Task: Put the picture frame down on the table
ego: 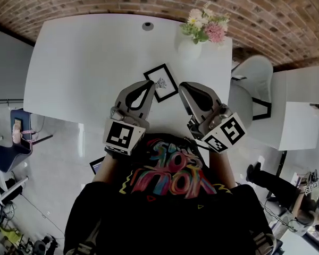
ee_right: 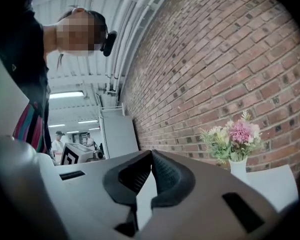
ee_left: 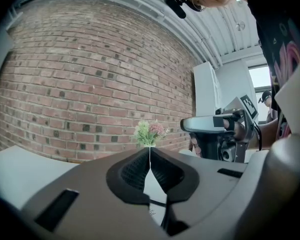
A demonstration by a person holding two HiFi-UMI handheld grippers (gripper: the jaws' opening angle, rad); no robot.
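Head view: no brand is showing. Colourful lettering on the person's black shirt (ego: 175, 171) is lying too warped to read, and each gripper's cube is showing only black-and-white square markers. The picture frame (ego: 161, 82) is lying flat on the white table (ego: 85, 62), nearer the person than the flower vase (ego: 190, 48) and to its left. The left gripper (ego: 147, 85) is sitting at the frame's left edge, the right gripper (ego: 184, 86) just right of the frame, below the vase. Bare tabletop is stretching wide to the vase's left. A white chair (ego: 255, 78) is standing off the table edge right of the vase.

Left gripper view: the left gripper (ee_left: 149, 156) is pressing its jaws together on nothing, lined up under the vase (ee_left: 149, 134). The right gripper (ee_left: 215, 124) is hovering right of the vase.

Right gripper view: the right gripper (ee_right: 151, 156) is holding its jaws together, empty. The vase (ee_right: 238, 168) is standing to the right, before the brick wall (ee_right: 215, 74).
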